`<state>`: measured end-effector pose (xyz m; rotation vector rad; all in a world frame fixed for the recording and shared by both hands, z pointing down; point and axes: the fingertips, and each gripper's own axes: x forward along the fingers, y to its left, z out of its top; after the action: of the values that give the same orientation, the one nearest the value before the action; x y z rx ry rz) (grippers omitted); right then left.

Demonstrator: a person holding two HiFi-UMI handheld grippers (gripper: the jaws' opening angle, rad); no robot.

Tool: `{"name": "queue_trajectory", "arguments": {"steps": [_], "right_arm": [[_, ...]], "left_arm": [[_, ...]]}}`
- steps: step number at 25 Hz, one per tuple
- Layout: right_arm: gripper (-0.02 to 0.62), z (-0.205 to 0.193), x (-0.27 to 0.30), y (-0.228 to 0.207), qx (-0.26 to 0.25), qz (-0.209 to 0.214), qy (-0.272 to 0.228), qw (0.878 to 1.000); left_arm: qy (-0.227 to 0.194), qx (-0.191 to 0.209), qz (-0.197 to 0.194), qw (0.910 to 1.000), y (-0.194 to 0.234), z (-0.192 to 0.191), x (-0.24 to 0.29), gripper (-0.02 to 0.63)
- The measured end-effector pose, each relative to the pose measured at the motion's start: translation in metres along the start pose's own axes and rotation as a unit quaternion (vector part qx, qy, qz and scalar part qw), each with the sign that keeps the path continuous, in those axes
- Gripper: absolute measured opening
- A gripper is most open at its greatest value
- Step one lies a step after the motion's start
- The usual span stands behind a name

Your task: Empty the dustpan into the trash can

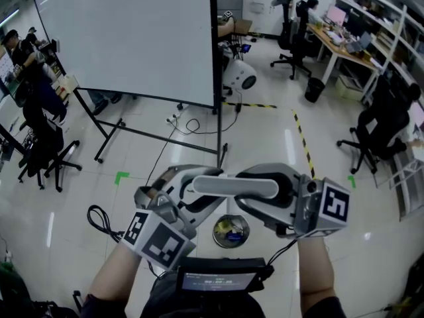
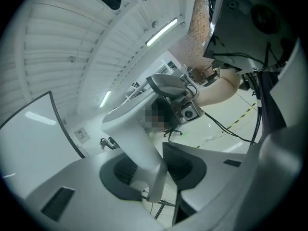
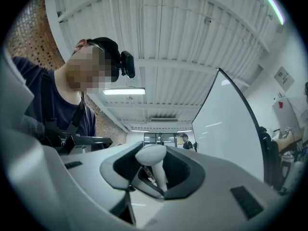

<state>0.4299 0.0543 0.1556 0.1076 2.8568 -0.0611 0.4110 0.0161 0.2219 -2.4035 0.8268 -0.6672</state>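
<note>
Currently, left gripper (image 2: 153,176): jaws part-way closed, dark pads (image 2: 119,171) pressing on a white bar that I take for the dustpan handle (image 2: 137,136). The bar runs out of these jaws toward the right gripper (image 2: 177,94) opposite.

Right gripper (image 3: 153,171): jaws likewise part-way closed, clamped on the rounded end of the same handle (image 3: 151,156). So 2 grips on 1 handle, 1 at each end.

Head view: left gripper (image 1: 199,181) and right gripper (image 1: 268,185) face each other tip to tip. The handle (image 1: 235,187) bridges them, its long axis lying left to right and about level.

Key relation: the trash can (image 1: 216,233) stands on the floor (image 1: 265,138) directly under the handle, between the 2 grippers. It is a small round metal bin, mouth up, with scraps already inside. Neither hand is clearly nearer; it sits close to the midline. Judgement: the next move calls for tipping over that mouth, so the load would need to stay above the rim.

Not resolved: the pan itself shows in no view, so its tilt and contents cannot be told. The can's near rim sits close to the chest-mounted screen (image 1: 222,280). A whiteboard (image 1: 132,38) on its stand is well apart, toward the far left of the floor.
</note>
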Motion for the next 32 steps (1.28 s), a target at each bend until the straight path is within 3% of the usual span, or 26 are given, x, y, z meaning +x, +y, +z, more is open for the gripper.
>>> {"name": "queue_trajectory", "arguments": {"steps": [12,21,32], "right_arm": [[0.15,-0.003,0.098,0.018,-0.047,-0.011,0.036,0.998],[0.152,-0.029,0.187,0.034,-0.055,-0.009,0.075,0.996],[0.152,-0.066,0.258,0.057,-0.054,-0.005,0.091,0.994]], "left_arm": [[-0.052,-0.019,0.028,0.9981,0.03,-0.025,-0.076,0.133],[-0.067,-0.04,0.05,0.9957,0.053,-0.07,-0.156,0.135],[-0.062,-0.05,0.04,0.996,0.052,-0.119,-0.224,0.135]]}}
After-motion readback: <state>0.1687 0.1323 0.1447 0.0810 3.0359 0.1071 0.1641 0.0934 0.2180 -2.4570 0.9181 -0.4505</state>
